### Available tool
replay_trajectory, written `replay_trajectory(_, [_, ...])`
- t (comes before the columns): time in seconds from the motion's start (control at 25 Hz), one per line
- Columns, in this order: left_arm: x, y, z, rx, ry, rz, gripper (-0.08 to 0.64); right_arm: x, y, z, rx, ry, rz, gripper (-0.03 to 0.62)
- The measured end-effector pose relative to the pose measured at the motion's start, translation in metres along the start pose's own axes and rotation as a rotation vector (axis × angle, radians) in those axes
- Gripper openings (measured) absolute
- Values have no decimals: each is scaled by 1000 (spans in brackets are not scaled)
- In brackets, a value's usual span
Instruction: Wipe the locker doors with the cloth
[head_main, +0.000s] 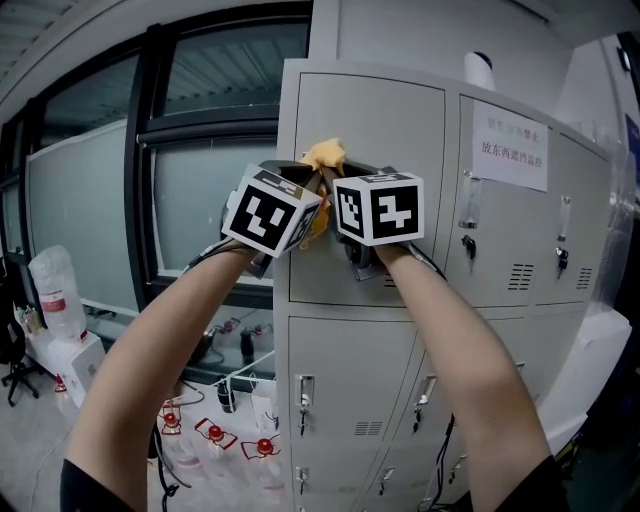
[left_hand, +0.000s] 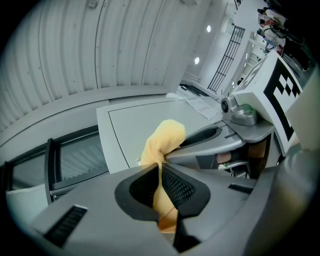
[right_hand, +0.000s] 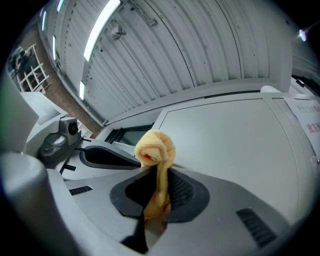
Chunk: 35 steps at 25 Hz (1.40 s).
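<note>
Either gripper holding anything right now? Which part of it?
Both. The left gripper and right gripper are each shut on the yellow cloth, pinching a bunched fold, with a wad sticking out past the jaws.

A soft yellow cloth (head_main: 325, 155), bunched into a rolled knob at its top, is clamped between the fingers of the left gripper (left_hand: 160, 169) and of the right gripper (right_hand: 159, 172) together, high in front of the closed top-left pale grey metal locker door (head_main: 375, 115); contact with it cannot be told
</note>
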<state>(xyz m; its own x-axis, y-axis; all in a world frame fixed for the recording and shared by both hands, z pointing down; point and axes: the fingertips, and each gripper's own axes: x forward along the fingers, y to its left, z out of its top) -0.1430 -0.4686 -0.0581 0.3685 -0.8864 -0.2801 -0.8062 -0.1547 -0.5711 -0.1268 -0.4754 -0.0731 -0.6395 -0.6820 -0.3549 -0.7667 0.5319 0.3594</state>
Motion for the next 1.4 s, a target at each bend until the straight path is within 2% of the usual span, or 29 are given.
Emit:
replay_trajectory(0.4, [12,-23,10,-15,3,-27,35,-17,-23,-5,-22,25,-32,71])
replay_trajectory(0.64, [30,-55,24,-32,-18,-78,35,-39,-54,-10,-34,34,-69,71])
replay_trajectory(0.92, [54,-95,47,-15,-36,-124,35,-70,-100,-15,-18,40,-139,71])
replay_trajectory(1.4, [88,-156,79,-8,-71,-187,35,-115,-162,-26,-2,60,-203,71])
